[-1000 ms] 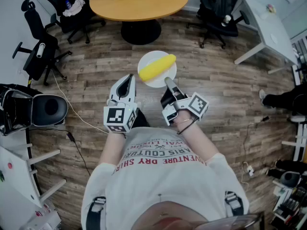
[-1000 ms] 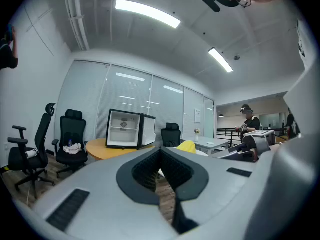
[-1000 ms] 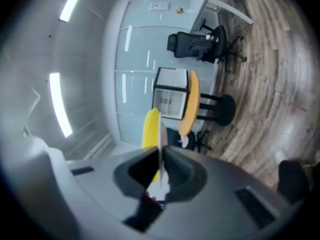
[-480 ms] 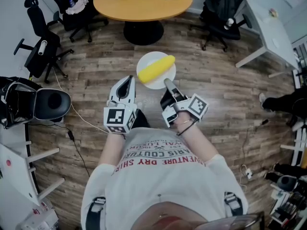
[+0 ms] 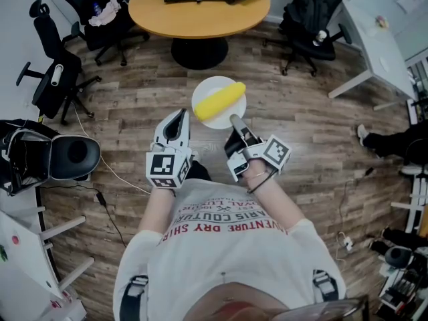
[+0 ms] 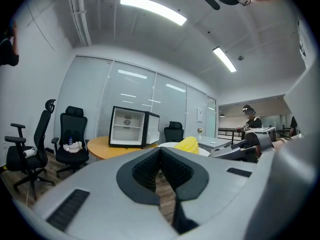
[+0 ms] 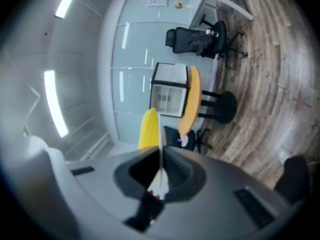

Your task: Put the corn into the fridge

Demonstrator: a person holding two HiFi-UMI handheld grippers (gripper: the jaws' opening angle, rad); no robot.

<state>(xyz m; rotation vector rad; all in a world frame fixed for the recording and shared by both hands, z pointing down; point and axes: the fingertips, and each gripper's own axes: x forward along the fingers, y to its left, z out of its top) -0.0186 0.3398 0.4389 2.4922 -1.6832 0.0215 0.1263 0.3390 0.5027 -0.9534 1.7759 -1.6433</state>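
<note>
Currently the corn [image 5: 219,101] is carried on a plate [image 5: 208,85] pinched at its rim by the right gripper [image 5: 234,119] — jaws just tightened further; the left gripper [image 5: 178,115] is clenched, empty. The plate should be kept level toward the fridge [image 6: 129,127].

Head view: from the person's head, facing steeply down at the wooden floor [image 5: 134,105]. The grippers sit near, at mid-frame, and the round table [image 5: 199,9] lies farther off at top centre.
Left gripper view: rides the left gripper [image 5: 179,114] and looks level along its closed jaws, which fill the lower frame.
Right gripper view: rides the right gripper [image 5: 234,119], rolled sideways so the floor stands at right. Its jaws, just closing further on the plate [image 7: 161,134], sit at lower centre.
Shared: the fridge [image 6: 131,127], the table and the corn [image 6: 189,145] appear in all three.
</note>
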